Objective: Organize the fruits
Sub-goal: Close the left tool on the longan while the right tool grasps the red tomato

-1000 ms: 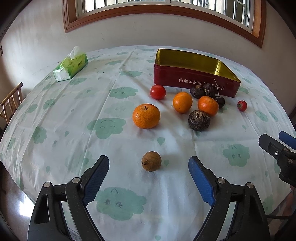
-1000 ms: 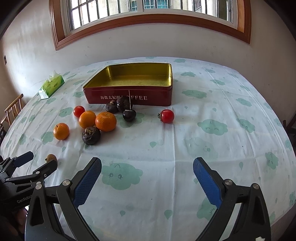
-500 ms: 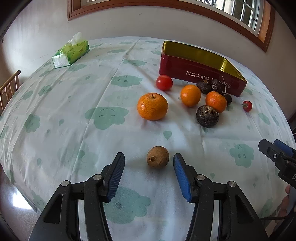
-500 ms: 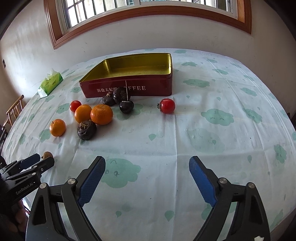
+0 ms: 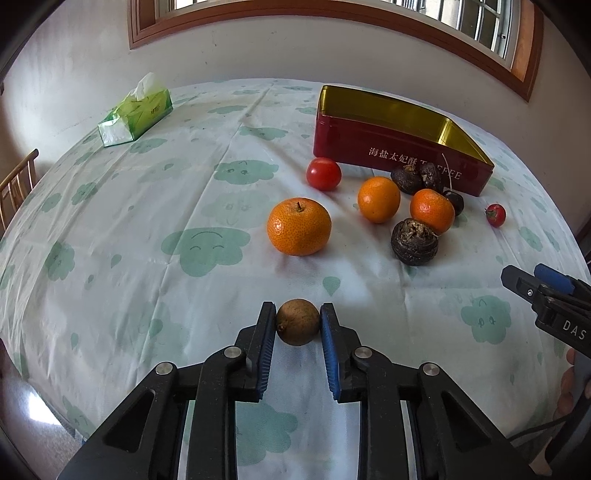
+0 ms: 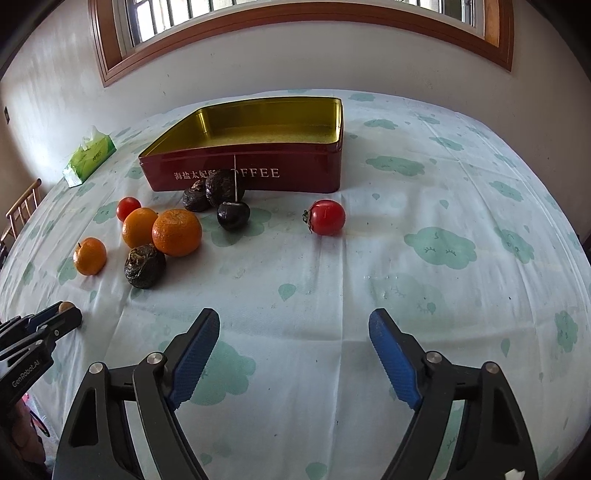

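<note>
While daylight comes through a wood-framed window (image 6: 295,22) in the pale wall (image 5: 258,55), a table under a white cloth with green cloud prints (image 6: 443,206) fills both views. A wooden chair (image 5: 18,181) stands off its left edge.

Toward the far edge sits a red tin (image 6: 258,177) with a gold inside, open and with nothing in it. A green tissue pack (image 5: 136,110) lies near the far left corner.

Just in front of the tin's long side the fruit is scattered: three oranges, the biggest (image 5: 299,227) nearest the front, two (image 5: 378,199) (image 5: 432,211) behind it; a large dark wrinkled fruit (image 5: 414,242) touching one orange; smaller dark ones (image 6: 218,188) against the tin; a dark cherry (image 6: 232,216); and two tomatoes, one (image 5: 323,173) by the tin's left corner, one (image 6: 327,217) apart to the right.

The left gripper (image 5: 297,325) is clamped on a small brown fruit (image 5: 297,322) near the table's front edge, blue pads (image 5: 266,354) pressing both its sides. The right gripper (image 6: 293,354) hangs over bare cloth, its jaws fairly wide and closing, with nothing between them.
</note>
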`<state>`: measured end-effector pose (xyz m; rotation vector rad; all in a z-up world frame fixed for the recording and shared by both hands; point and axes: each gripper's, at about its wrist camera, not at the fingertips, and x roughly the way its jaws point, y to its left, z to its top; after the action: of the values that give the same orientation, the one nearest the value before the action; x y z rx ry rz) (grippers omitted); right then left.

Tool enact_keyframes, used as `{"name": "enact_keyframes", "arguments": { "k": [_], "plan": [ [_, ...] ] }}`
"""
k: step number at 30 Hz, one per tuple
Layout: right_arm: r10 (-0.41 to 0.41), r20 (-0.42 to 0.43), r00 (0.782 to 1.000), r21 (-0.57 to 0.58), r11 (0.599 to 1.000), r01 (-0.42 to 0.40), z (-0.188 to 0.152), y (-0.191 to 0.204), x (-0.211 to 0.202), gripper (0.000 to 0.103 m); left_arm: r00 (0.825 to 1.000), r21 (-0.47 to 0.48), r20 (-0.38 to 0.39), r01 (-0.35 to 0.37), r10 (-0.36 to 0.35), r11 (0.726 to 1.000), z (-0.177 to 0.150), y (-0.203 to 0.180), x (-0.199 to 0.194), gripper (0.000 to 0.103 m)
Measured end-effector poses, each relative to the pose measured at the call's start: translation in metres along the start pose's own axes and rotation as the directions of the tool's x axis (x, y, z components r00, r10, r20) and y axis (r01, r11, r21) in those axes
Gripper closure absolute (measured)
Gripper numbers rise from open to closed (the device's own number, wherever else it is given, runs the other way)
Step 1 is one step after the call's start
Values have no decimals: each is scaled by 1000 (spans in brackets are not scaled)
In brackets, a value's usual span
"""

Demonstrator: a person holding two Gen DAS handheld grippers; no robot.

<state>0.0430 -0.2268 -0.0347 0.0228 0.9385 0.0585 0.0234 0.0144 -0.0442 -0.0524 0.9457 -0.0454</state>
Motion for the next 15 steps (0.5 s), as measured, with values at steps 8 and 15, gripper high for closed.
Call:
{"name": "enact_keyframes", "arguments": {
  "k": [8, 15],
  "plan": [
    [-30, -8, 1000, -28, 999, 29, 19, -5, 27, 38, 1000, 0, 10, -5, 5, 1000, 6, 6, 5, 78],
    [-43, 15, 999, -32, 999, 44, 38, -14, 43, 45, 1000, 16, 17, -11, 11, 1000, 11, 3, 10, 78]
  ]
}}
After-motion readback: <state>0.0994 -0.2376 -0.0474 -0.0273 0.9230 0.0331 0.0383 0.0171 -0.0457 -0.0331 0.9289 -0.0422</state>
